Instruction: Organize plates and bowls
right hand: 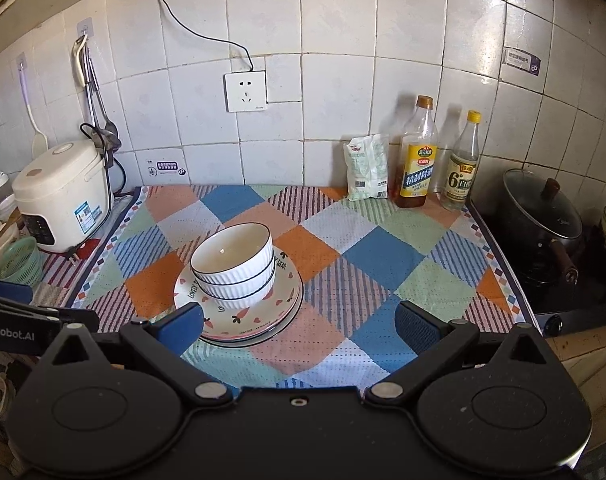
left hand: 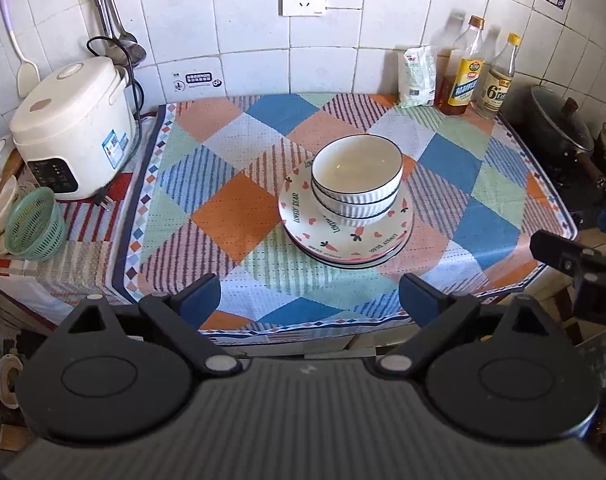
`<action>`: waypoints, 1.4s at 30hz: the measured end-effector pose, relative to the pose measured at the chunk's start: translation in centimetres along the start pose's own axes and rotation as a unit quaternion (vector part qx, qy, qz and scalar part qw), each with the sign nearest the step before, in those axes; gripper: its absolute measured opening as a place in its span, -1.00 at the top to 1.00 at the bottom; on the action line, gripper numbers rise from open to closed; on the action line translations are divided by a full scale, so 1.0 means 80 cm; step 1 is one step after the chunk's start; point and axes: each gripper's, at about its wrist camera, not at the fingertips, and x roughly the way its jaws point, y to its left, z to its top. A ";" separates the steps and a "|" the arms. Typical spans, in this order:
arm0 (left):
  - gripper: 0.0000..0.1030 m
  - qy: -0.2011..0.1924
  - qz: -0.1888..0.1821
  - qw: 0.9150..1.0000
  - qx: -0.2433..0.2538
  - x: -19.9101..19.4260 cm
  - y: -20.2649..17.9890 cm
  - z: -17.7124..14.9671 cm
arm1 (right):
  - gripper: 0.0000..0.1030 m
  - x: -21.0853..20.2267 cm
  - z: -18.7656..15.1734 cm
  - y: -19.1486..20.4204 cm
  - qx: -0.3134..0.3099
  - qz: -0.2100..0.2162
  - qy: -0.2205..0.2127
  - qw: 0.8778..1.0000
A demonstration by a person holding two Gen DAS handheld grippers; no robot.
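Three white ribbed bowls with dark rims (left hand: 357, 178) are nested on a stack of plates (left hand: 343, 240); the top plate has hearts, carrots and "LOVELY BEAR" lettering. The stack stands on the patchwork cloth (left hand: 239, 216). It also shows in the right wrist view, bowls (right hand: 233, 266) on plates (right hand: 259, 316). My left gripper (left hand: 309, 300) is open and empty, held back near the counter's front edge. My right gripper (right hand: 299, 326) is open and empty, just right of the stack, its left finger (right hand: 181, 330) overlapping the plates' near rim in the image.
A white rice cooker (left hand: 73, 128) and a green basket (left hand: 35, 226) stand at the left. A bag (left hand: 417, 76) and two bottles (left hand: 483, 68) stand at the back right. A lidded black pot (right hand: 543, 216) sits on the stove at the right.
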 end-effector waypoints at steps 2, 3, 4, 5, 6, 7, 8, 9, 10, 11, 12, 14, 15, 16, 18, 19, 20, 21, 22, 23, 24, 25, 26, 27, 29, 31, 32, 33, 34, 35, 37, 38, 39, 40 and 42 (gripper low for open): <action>-0.88 0.004 0.004 1.000 -0.002 0.003 0.002 -0.002 | -1.00 0.004 -0.002 0.000 0.006 0.003 0.001 1.000; -0.88 0.006 0.004 1.000 -0.005 0.005 0.003 -0.002 | -1.00 0.006 -0.004 0.001 0.006 0.003 0.003 1.000; -0.88 0.007 0.005 1.000 -0.006 0.007 0.005 -0.002 | -1.00 0.007 -0.005 0.004 0.002 0.000 0.003 1.000; -0.88 0.007 0.008 1.000 -0.007 0.008 0.005 -0.003 | -1.00 0.007 -0.006 0.008 -0.005 -0.002 0.000 1.000; -0.88 0.006 0.012 1.000 -0.006 0.009 0.006 -0.003 | -1.00 0.007 -0.007 0.012 -0.013 -0.005 -0.002 1.000; -0.88 0.004 0.016 1.000 -0.005 0.010 0.006 -0.004 | -1.00 0.007 -0.008 0.016 -0.020 -0.006 -0.003 1.000; -0.88 0.002 0.020 1.000 -0.003 0.011 0.006 -0.005 | -1.00 0.008 -0.009 0.019 -0.023 -0.006 -0.002 1.000; -0.87 0.000 0.021 1.000 0.002 0.011 0.006 -0.005 | -1.00 0.009 -0.009 0.021 -0.025 -0.006 -0.001 1.000; -0.87 -0.002 0.022 1.000 0.008 0.011 0.005 -0.006 | -1.00 0.010 -0.009 0.022 -0.025 -0.005 0.001 1.000; -0.87 -0.003 0.022 1.000 0.011 0.011 0.005 -0.006 | -1.00 0.012 -0.009 0.023 -0.025 -0.005 0.002 1.000; -0.87 -0.003 0.021 1.000 0.011 0.010 0.005 -0.006 | -1.00 0.013 -0.010 0.023 -0.025 -0.004 0.003 1.000; -0.87 -0.004 0.015 1.000 0.007 0.010 0.007 -0.007 | -1.00 0.016 -0.010 0.024 -0.024 -0.006 0.005 1.000; -0.87 -0.006 0.014 1.000 0.004 0.009 0.008 -0.007 | -1.00 0.017 -0.011 0.024 -0.024 -0.006 0.006 1.000; -0.87 -0.008 0.014 1.000 0.002 0.009 0.008 -0.008 | -1.00 0.018 -0.011 0.025 -0.023 -0.007 0.007 1.000; -0.87 -0.013 0.018 1.000 -0.002 0.008 0.009 -0.009 | -1.00 0.019 -0.013 0.024 -0.021 -0.007 0.009 1.000; -0.88 -0.012 0.020 1.000 -0.004 0.009 0.010 -0.008 | -1.00 0.019 -0.013 0.025 -0.022 -0.008 0.010 1.000; -0.88 -0.012 0.021 1.000 -0.003 0.010 0.010 -0.008 | -1.00 0.019 -0.014 0.025 -0.024 -0.011 0.010 1.000; -0.88 -0.010 0.020 1.000 0.001 0.011 0.008 -0.008 | -1.00 0.020 -0.015 0.026 -0.025 -0.015 0.009 1.000; -0.88 -0.007 0.021 1.000 0.006 0.013 0.007 -0.009 | -1.00 0.020 -0.015 0.026 -0.025 -0.018 0.009 1.000; -0.88 -0.004 0.025 1.000 0.008 0.014 0.005 -0.009 | -1.00 0.021 -0.016 0.025 -0.023 -0.019 0.009 1.000; -0.88 -0.002 0.026 1.000 0.010 0.015 0.003 -0.010 | -1.00 0.021 -0.017 0.025 -0.022 -0.018 0.010 1.000; -0.88 -0.002 0.026 1.000 0.011 0.016 0.002 -0.011 | -1.00 0.020 -0.017 0.024 -0.020 -0.018 0.010 1.000; -0.88 -0.002 0.024 1.000 0.010 0.016 0.002 -0.012 | -1.00 0.021 -0.018 0.023 -0.018 -0.017 0.011 1.000; -0.88 -0.005 0.023 1.000 0.008 0.015 0.002 -0.013 | -1.00 0.021 -0.018 0.022 -0.018 -0.017 0.011 1.000; -0.88 -0.016 0.025 1.000 0.007 0.013 0.001 -0.016 | -1.00 0.021 -0.019 0.022 -0.017 -0.017 0.012 1.000; -0.88 -0.029 0.039 0.999 0.015 0.012 -0.002 -0.018 | -1.00 0.021 -0.019 0.022 -0.018 -0.017 0.012 1.000; -0.88 -0.033 0.044 0.998 0.020 0.012 -0.003 -0.018 | -1.00 0.021 -0.020 0.022 -0.018 -0.017 0.013 1.000; -0.88 -0.034 0.045 0.998 0.023 0.013 -0.004 -0.018 | -1.00 0.021 -0.020 0.022 -0.018 -0.018 0.013 1.000; -0.88 -0.035 0.044 0.998 0.021 0.013 -0.004 -0.019 | -1.00 0.020 -0.021 0.022 -0.018 -0.017 0.013 1.000; -0.88 -0.035 0.042 0.998 0.018 0.013 -0.003 -0.018 | -1.00 0.020 -0.022 0.022 -0.018 -0.018 0.013 1.000; -0.88 -0.035 0.038 0.999 0.010 0.012 -0.001 -0.019 | -1.00 0.020 -0.023 0.019 -0.020 -0.017 0.013 1.000; -0.88 -0.037 0.037 0.999 0.010 0.011 -0.001 -0.019 | -1.00 0.020 -0.023 0.018 -0.019 -0.017 0.013 1.000; -0.88 -0.040 0.037 0.998 0.010 0.011 -0.001 -0.019 | -1.00 0.020 -0.023 0.017 -0.019 -0.017 0.013 1.000; -0.88 -0.042 0.038 0.998 0.012 0.010 -0.002 -0.019 | -1.00 0.019 -0.024 0.015 -0.018 -0.016 0.013 1.000; -0.88 -0.046 0.040 0.998 0.013 0.009 -0.003 -0.020 | -1.00 0.019 -0.024 0.013 -0.017 -0.016 0.013 1.000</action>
